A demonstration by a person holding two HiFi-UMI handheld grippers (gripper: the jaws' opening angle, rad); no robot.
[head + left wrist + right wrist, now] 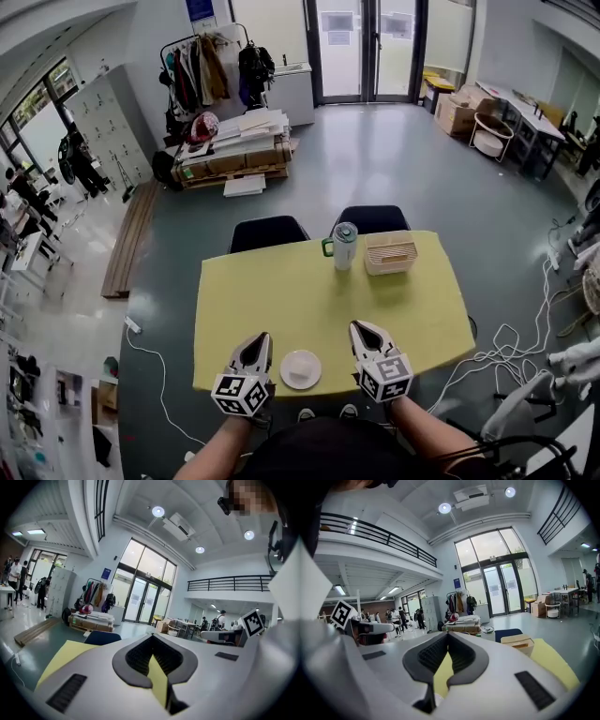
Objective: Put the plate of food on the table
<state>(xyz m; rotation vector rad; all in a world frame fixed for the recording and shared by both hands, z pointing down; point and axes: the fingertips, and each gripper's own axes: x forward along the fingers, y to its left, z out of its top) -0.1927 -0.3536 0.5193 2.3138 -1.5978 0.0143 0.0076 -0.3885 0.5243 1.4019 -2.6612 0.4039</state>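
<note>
1. At the left, our left gripper (254,340) hangs over the near edge of the yellow table (281,291). Its jaws are pressed together with nothing between them, and only tabletop shows through the notch behind the tips.
2. Just to its right, the white plate (301,369) sits flat on the table close to the near edge. It lies between the two grippers and touches neither. It is nearer to us than either pair of tips, level with the gripper bodies. Something pale lies on it; we cannot tell what.
3. We judge the plate stiff, fairly light, smooth enough to slip, and breakable if dropped. Being low and flat, it offers only its rim. We would pinch the rim at one side, one jaw over and one under, and keep it level so the food does not slide.
4. At the right, our right gripper (362,329) likewise has its jaws closed and empty, with the plate off to its left.
</note>
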